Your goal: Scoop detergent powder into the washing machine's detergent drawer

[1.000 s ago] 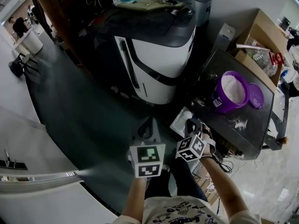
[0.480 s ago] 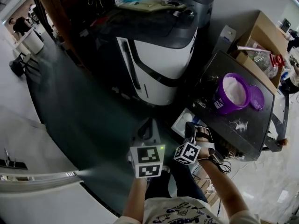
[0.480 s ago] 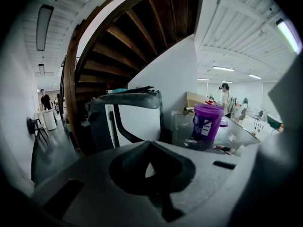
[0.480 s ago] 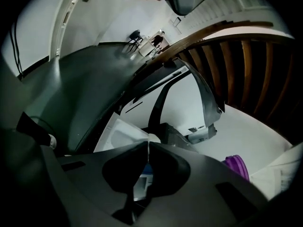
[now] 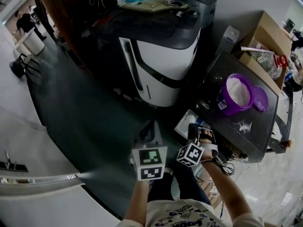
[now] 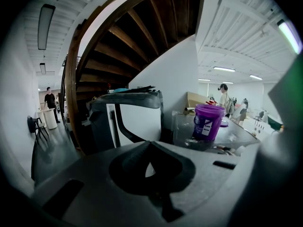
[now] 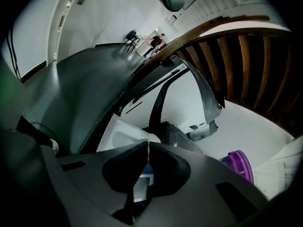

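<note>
Detergent powder (image 5: 237, 90) lies white in an open purple tub (image 5: 228, 109) on the dark tabletop (image 5: 258, 129), to the right of the washing machine (image 5: 163, 56), with the purple lid (image 5: 260, 98) just beside the tub. My left hand-held gripper (image 6: 149, 144) and my right hand-held gripper (image 7: 147, 144) hang low by the tabletop's near corner. Each has its jaws pressed together on nothing.

A curved wooden staircase (image 6: 142, 32) fills the upper middle of the left gripper view. In the head view, a cardboard box (image 5: 265, 37) sits at the upper right. A distant person (image 5: 26, 21) stands at the upper left, near a white bin (image 5: 34, 41) and a black chair (image 5: 19, 66).
</note>
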{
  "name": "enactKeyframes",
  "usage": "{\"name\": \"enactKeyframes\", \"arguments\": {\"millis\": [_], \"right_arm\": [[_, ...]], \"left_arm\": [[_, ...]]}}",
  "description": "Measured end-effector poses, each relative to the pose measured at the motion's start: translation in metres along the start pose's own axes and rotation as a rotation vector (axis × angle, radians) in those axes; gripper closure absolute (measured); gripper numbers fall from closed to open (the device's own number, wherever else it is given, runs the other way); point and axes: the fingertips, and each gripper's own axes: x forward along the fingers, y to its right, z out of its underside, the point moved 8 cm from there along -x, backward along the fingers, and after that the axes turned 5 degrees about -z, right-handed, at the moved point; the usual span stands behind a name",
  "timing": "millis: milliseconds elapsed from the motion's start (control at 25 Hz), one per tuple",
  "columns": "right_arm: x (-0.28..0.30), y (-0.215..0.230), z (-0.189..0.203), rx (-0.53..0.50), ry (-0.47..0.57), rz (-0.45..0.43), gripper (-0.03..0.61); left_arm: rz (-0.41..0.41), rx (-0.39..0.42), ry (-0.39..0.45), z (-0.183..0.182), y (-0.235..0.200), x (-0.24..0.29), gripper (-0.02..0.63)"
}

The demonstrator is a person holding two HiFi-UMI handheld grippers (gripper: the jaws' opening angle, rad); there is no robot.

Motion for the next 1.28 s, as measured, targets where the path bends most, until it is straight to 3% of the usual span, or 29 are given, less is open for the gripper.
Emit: {"name": "enactKeyframes", "arguments": {"millis": [360,600,920,1280], "right_arm": [[-0.011,0.023,0.002,0.239,0.08,-0.009,0.558],[-0.025,0.045,0.005,0.485,0.146,-0.023,0.558],[-0.058,0.093,0.008,0.791,0.273,0.058,0.558],[-0.096,0.14,0.014,0.974,0.397,0.168,0.558]], "left_arm": [[0.002,-0.004,0.024,-0.009,0.0,0.003,0.612],[0.009,0.004,0.048,-0.018,0.002,0.005,0.611],[0.024,0.006,0.115,-0.035,0.005,0.005,0.612],[0.034,0.019,0.18,-0.058,0.008,0.002,0.611]]}}
